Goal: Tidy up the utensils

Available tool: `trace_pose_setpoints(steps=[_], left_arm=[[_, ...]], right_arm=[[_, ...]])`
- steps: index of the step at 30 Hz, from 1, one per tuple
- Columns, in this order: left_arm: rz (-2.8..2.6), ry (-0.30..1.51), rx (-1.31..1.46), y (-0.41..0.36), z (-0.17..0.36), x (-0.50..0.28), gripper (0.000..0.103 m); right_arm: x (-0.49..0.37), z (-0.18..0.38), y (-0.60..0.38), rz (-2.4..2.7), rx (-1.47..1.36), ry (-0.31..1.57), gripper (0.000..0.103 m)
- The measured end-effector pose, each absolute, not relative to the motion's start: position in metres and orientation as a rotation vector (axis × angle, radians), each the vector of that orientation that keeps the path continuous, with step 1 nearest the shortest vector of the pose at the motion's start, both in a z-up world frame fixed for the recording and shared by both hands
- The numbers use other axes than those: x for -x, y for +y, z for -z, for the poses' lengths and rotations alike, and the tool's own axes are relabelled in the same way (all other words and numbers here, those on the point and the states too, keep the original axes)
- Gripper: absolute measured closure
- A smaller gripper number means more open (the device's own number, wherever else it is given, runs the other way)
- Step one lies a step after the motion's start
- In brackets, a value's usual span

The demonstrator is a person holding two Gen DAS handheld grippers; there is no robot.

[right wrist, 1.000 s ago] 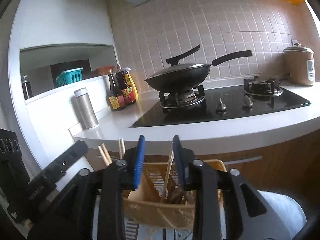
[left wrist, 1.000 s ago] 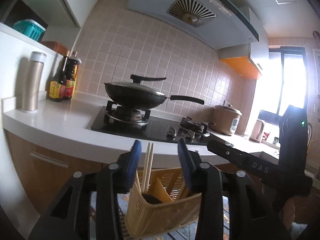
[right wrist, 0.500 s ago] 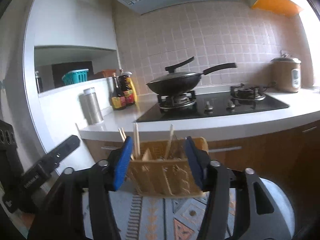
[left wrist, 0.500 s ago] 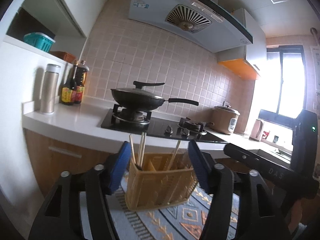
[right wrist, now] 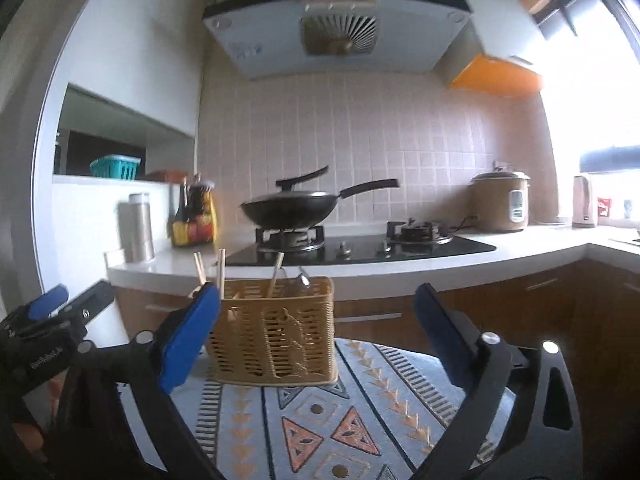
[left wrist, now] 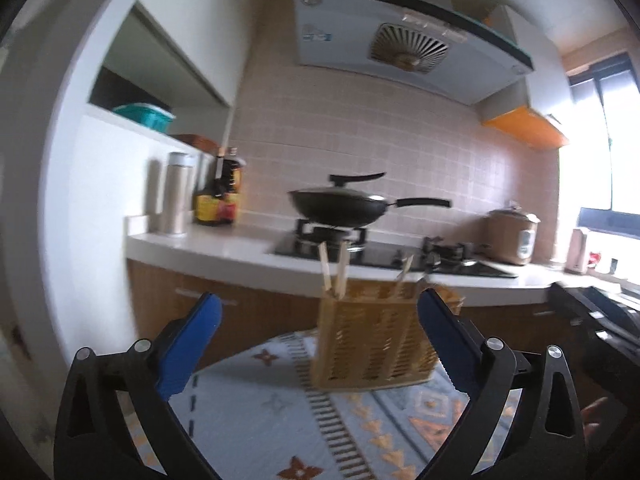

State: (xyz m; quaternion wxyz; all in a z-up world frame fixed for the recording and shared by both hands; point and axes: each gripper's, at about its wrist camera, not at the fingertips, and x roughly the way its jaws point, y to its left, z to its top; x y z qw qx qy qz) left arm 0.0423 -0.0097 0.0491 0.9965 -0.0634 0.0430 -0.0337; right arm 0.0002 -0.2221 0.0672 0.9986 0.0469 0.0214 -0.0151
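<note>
The kitchen had a pink tiled wall, a range hood (right wrist: 336,28) overhead and a white worktop (right wrist: 400,268) running along wooden cabinets. On that worktop, from left to right, stood a steel flask (right wrist: 138,228), dark sauce bottles (right wrist: 196,220), a lidded black wok (right wrist: 292,210) on the gas stove (right wrist: 360,246), a brown rice cooker (right wrist: 502,202) and a pale kettle (right wrist: 584,202) by the bright window. A teal basket (right wrist: 116,166) sat on a shelf above the flask.

In front of me lay a patterned cloth (right wrist: 328,412) in pale blue with orange triangles. The woven yellow utensil basket (right wrist: 276,332) stood upright on it. Wooden chopsticks (right wrist: 220,266) rose from its left end, another stick (right wrist: 277,272) leaned near the middle, and what looked like a metal utensil (right wrist: 303,278) showed beside that.

My left gripper (left wrist: 318,344) had its blue-padded fingers (left wrist: 188,344) spread wide apart, holding nothing; in its view the basket (left wrist: 372,340) stood between them, nearer the right finger, with no contact that I could see. My right gripper (right wrist: 316,336) was likewise released, its fingers (right wrist: 188,340) wide apart and empty. The basket stood just inside its left finger, whose tip overlapped the basket's left edge; I could not tell whether they touched. The left view was blurred.
</note>
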Motion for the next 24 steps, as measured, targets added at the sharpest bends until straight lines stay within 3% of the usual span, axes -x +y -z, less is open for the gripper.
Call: trace_pose_setpoints(steps=[6, 24], left_arm=[[-0.025, 0.063, 0.071, -0.018, -0.02, -0.034, 0.008], [-0.051, 0.114, 0.021, -0.017, -0.015, -0.046, 0.008]], right_arm=[[0.002, -0.039, -0.234, 0.08, -0.135, 0.064, 0.008], [-0.003, -0.032, -0.211, 0.057, -0.023, 0.1, 0.008]])
